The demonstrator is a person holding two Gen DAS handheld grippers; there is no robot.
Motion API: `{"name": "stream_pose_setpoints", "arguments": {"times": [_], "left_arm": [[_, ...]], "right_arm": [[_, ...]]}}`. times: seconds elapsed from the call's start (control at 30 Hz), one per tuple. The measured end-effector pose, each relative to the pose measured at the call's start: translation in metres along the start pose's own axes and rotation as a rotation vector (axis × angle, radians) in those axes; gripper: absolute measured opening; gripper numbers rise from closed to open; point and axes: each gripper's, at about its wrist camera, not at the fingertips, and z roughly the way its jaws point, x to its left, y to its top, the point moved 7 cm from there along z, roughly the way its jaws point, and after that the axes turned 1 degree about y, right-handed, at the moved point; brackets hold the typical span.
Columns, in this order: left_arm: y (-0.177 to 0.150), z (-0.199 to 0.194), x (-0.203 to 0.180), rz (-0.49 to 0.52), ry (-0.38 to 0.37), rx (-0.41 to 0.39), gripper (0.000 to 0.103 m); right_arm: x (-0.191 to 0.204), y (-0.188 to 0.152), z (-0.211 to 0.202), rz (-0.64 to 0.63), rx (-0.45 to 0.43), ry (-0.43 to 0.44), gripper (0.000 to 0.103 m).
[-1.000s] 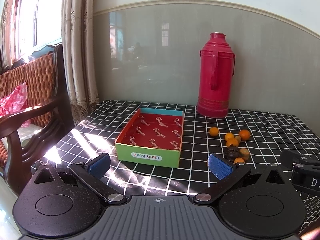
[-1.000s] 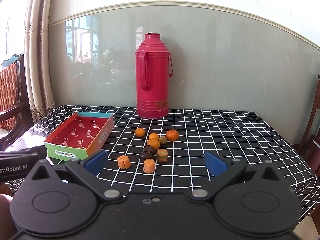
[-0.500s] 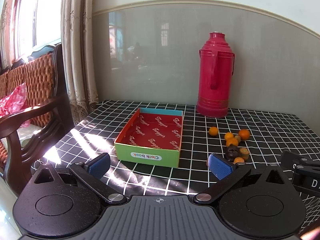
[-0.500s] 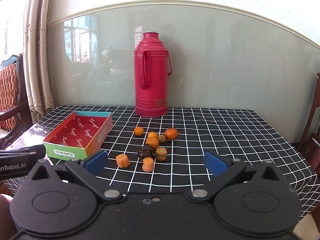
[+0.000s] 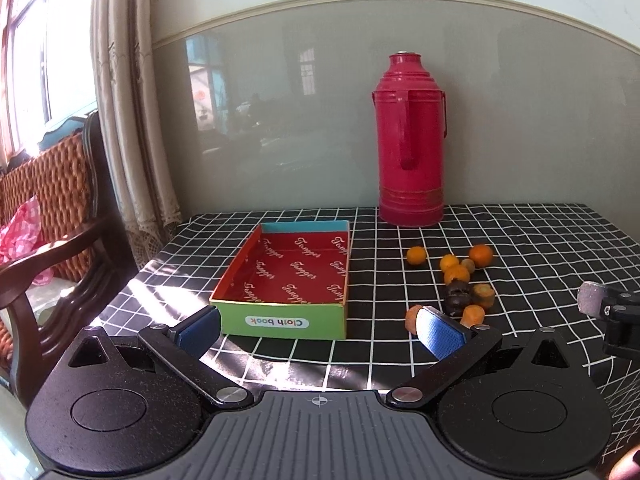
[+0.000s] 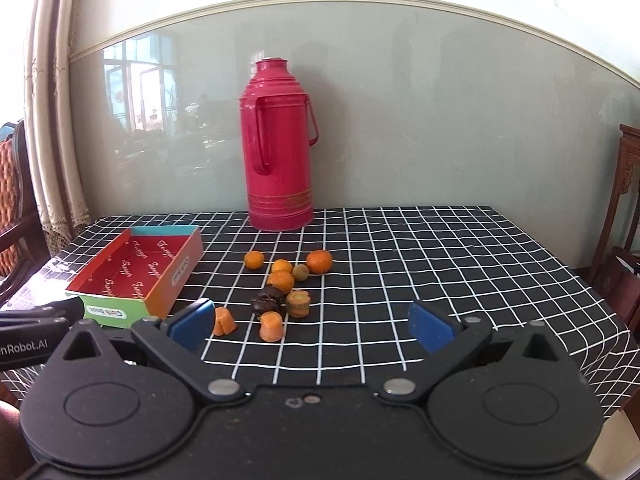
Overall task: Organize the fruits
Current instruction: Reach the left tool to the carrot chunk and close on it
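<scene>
Several small fruits lie in a cluster (image 6: 282, 284) on the black checked tablecloth: orange round ones (image 6: 319, 261), a dark one (image 6: 267, 300), orange chunks (image 6: 271, 326). The cluster also shows in the left wrist view (image 5: 460, 280). An open box with a red inside (image 5: 294, 276) (image 6: 140, 272) stands empty to the left of the fruits. My left gripper (image 5: 320, 330) is open and empty, just before the box's near wall. My right gripper (image 6: 310, 324) is open and empty, just short of the fruits.
A tall red thermos (image 6: 278, 144) (image 5: 412, 140) stands at the back by the wall. A wooden wicker chair (image 5: 44, 216) is left of the table, another chair (image 6: 624, 216) at the right. The table's near edge is below both grippers.
Both grippers have drifted slightly forward toward the table; the view of the fruits and box shifted a little. Nothing on the table has moved.
</scene>
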Motion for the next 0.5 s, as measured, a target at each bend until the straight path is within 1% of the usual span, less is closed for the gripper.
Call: {"name": "stream_pose_setpoints", "arguments": {"times": [0.27,0.43,0.5], "left_arm": [[-0.001,0.031,-0.048,0.178,-0.070,-0.010,0.103],[-0.006,0.062,-0.082,0.273,-0.119,-0.026,0.103],[-0.010,0.075,-0.091,0.295,-0.135,-0.023,0.103]], "right_arm": [[-0.044,-0.008,0.017,0.091,-0.021,-0.068,0.097],[-0.066,-0.013,0.031,0.101,-0.027,-0.119,0.097],[-0.075,-0.015,0.035,0.120,-0.036,-0.132,0.098]]}}
